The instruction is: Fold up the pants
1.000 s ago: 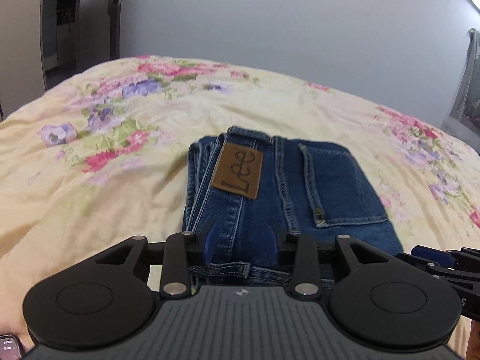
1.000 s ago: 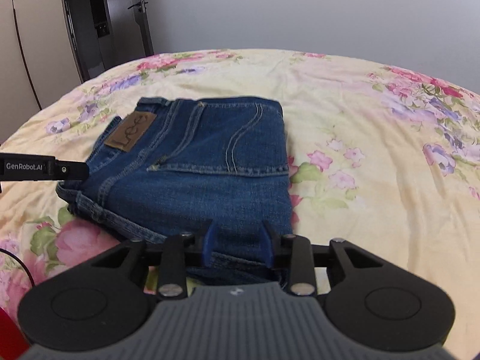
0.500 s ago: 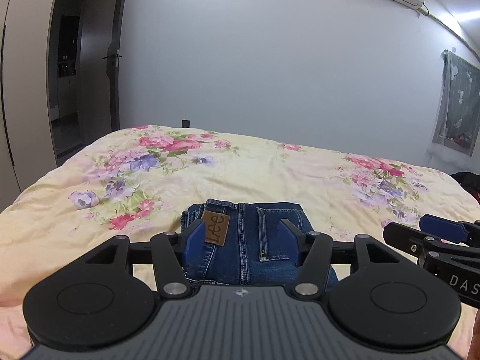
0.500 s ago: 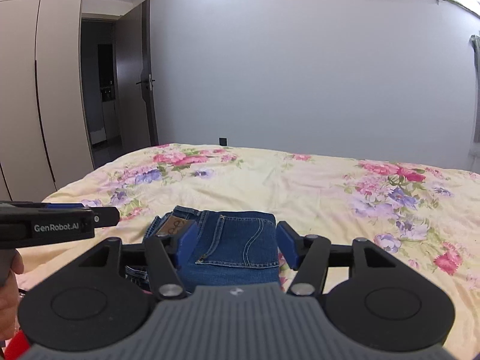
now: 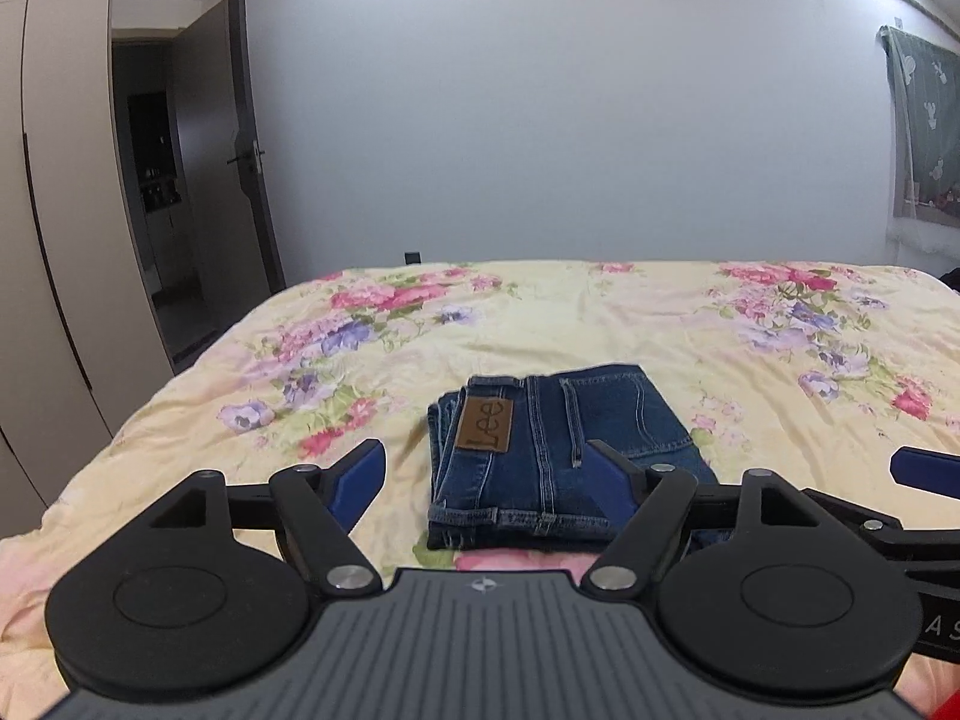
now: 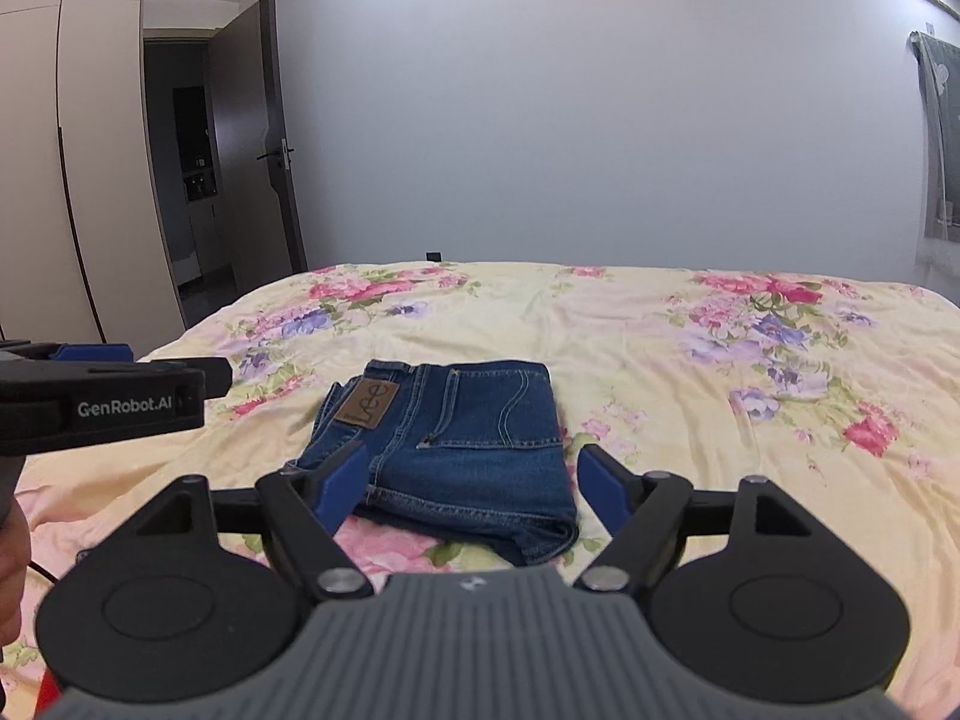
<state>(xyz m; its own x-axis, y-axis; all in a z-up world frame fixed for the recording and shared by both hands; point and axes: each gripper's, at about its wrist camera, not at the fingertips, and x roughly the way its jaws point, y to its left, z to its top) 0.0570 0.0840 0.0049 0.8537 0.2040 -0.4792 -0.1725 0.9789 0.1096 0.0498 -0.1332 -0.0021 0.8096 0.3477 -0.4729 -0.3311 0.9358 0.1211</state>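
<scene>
The blue jeans (image 5: 540, 450) lie folded into a compact rectangle on the floral bedspread (image 5: 600, 312), brown Lee patch facing up; they also show in the right wrist view (image 6: 468, 438). My left gripper (image 5: 489, 474) is open and empty, held above the bed just in front of the jeans' near edge. My right gripper (image 6: 468, 477) is open and empty, also in front of and above the jeans. The left gripper's body (image 6: 102, 405) shows at the left of the right wrist view, and the right gripper's blue fingertip (image 5: 924, 468) at the right edge of the left wrist view.
The bed fills the lower scene, with a white wall (image 5: 540, 120) behind it. A dark open door (image 5: 252, 150) and beige wardrobe panels (image 5: 54, 210) stand at the left. A curtained window (image 5: 924, 138) is at the right.
Both grippers have pulled back and up from the jeans and opened wider. The jeans stay folded on the bed.
</scene>
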